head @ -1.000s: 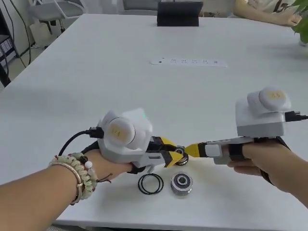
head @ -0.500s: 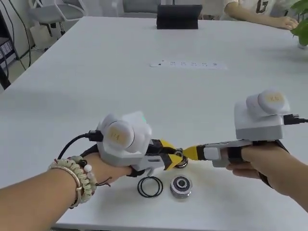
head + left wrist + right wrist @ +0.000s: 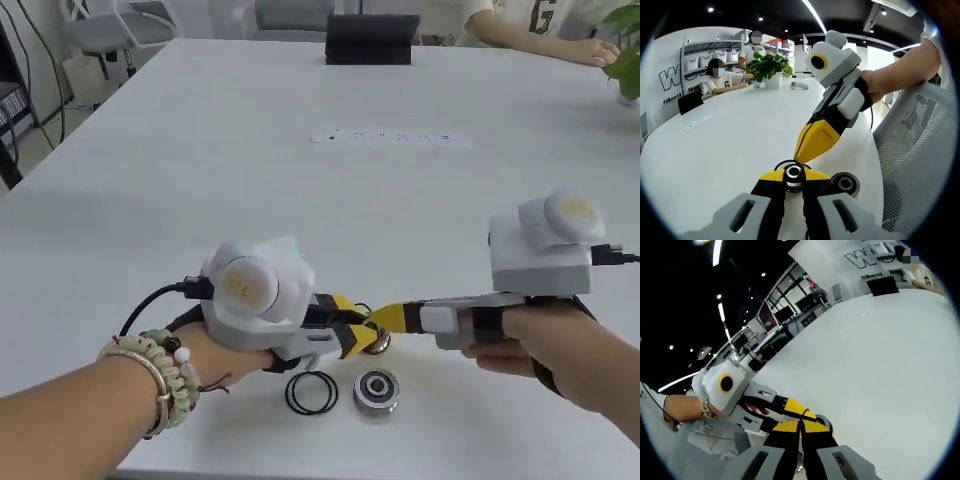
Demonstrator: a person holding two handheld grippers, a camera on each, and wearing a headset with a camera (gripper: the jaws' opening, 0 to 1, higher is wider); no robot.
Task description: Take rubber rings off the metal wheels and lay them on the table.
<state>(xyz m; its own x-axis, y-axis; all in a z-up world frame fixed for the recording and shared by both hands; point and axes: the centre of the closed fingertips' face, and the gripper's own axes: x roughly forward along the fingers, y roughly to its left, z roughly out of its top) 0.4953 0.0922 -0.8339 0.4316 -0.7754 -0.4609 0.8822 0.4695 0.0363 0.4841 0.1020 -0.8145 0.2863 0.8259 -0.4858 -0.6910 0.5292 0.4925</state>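
- The right gripper's (image 3: 801, 424) pinch point is largely hidden behind its yellow tips; the jaws are seen pressed together on a thin rubber ring (image 3: 790, 163).
- The left gripper (image 3: 794, 181) is clamped on the metal wheel (image 3: 794, 173) carrying that ring.
- On the bench (image 3: 250, 150), a second wheel (image 3: 377, 391) is seen at 6 o'clock of the held one, and loose rings (image 3: 312, 392) at 7 o'clock.

Left gripper (image 3: 358, 336) points right, fingers (image 3: 771, 187) clamped on the metal wheel (image 3: 794, 172); right gripper (image 3: 386, 320) points left, tip to tip with it, fingers (image 3: 785, 432) pinched on that wheel's rubber ring (image 3: 781, 164); both grippers level, just above the tabletop (image 3: 300, 200).
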